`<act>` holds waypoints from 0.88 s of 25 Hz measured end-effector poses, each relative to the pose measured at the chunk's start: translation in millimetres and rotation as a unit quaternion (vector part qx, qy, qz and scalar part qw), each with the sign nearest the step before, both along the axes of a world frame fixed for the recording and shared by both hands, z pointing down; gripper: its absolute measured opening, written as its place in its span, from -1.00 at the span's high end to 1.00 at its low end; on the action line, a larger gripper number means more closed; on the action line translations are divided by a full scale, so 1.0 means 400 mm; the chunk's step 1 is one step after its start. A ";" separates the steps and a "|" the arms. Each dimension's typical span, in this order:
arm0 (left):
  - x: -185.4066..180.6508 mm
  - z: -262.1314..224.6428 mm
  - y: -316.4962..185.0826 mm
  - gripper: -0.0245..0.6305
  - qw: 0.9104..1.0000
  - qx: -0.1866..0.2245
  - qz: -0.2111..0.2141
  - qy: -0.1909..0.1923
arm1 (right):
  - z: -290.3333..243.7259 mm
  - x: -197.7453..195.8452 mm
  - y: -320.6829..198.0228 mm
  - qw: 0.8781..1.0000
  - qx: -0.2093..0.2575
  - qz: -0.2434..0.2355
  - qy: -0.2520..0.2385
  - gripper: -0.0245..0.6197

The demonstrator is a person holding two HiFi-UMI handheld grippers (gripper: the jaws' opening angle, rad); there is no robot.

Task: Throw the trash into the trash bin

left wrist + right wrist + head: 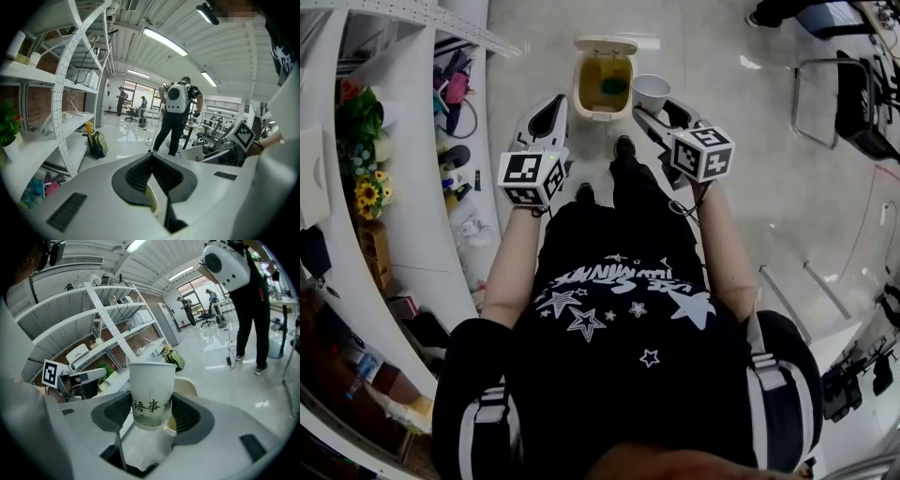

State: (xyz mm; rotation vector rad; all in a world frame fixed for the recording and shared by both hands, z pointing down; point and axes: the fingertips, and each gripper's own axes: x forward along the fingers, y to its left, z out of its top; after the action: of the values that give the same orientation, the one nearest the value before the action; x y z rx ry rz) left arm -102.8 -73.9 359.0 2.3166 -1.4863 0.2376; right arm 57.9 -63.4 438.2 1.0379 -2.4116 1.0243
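Ahead of the shoes (623, 146) in the head view, clamped a white paper cup (651, 92) upright between the jaws of the right gripper (650, 111), just beside the right edge of the trash bin (579, 92) and not yet inside it. Found the bin on the pale glossy floor (722, 56) with its lid (605, 43) flipped open toward the far side, lined with a yellowish bag (595, 75) and with something green low inside.

From the right gripper view, gripped the cup (151, 392) by its lower half, with both dark pads (117, 411) against its sides, mouth up, printed characters toward the camera. Glimpsed a cream curve of the bin (186, 386) right behind it.

Carried nothing in the left gripper (549, 108), with jaws closed tip against tip in the left gripper view (152, 158) and nothing between them. Held that gripper near the bin's left side, apart from it.

Saw white shelving (403, 150) at the left, with sunflowers (367, 194) on it. Noted a green backpack (97, 144) on the floor by the shelves and a standing person (176, 117) farther off.
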 end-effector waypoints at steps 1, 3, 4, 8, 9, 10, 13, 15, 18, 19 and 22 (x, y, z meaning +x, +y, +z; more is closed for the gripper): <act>-0.001 0.010 -0.012 0.90 1.000 -0.002 -0.007 -0.005 | 0.014 0.004 -0.013 1.000 -0.002 -0.004 0.003 0.06; -0.004 0.026 -0.032 0.89 1.000 -0.006 -0.022 -0.014 | 0.036 0.008 -0.037 1.000 -0.006 -0.013 0.006 0.06; -0.006 0.034 -0.040 0.90 0.999 -0.008 -0.028 -0.017 | 0.046 0.007 -0.047 1.000 -0.010 -0.018 0.006 0.07; -0.004 0.077 -0.072 0.89 0.999 -0.017 -0.045 -0.019 | 0.101 -0.006 -0.083 0.999 -0.026 -0.037 0.003 0.06; -0.001 0.093 -0.077 0.89 0.999 -0.021 -0.046 -0.018 | 0.115 -0.013 -0.090 0.999 -0.028 -0.040 0.005 0.06; 0.003 0.112 -0.081 0.89 0.999 -0.026 -0.044 -0.018 | 0.129 -0.021 -0.096 0.999 -0.030 -0.042 0.007 0.06; 0.019 0.177 -0.086 0.89 0.998 -0.047 -0.033 -0.021 | 0.186 -0.033 -0.098 0.998 -0.034 -0.036 0.028 0.06; 0.027 0.222 -0.100 0.89 0.998 -0.057 -0.026 -0.016 | 0.236 -0.036 -0.102 0.997 -0.029 -0.035 0.058 0.06; 0.029 0.286 -0.127 0.89 0.998 -0.068 -0.012 -0.013 | 0.283 -0.059 -0.121 0.997 -0.025 -0.026 0.070 0.06; 0.031 0.306 -0.134 0.89 0.997 -0.071 -0.005 -0.014 | 0.297 -0.068 -0.126 0.997 -0.029 -0.020 0.066 0.06; 0.042 0.359 -0.147 0.89 0.996 -0.083 0.014 -0.015 | 0.342 -0.087 -0.133 0.998 -0.038 -0.002 0.058 0.06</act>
State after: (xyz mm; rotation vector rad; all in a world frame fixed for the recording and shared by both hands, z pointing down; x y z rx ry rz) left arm -86.0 -132.6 502.5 2.2122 -1.3934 0.3901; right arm 23.0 -116.7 575.2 1.0367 -2.2634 1.0172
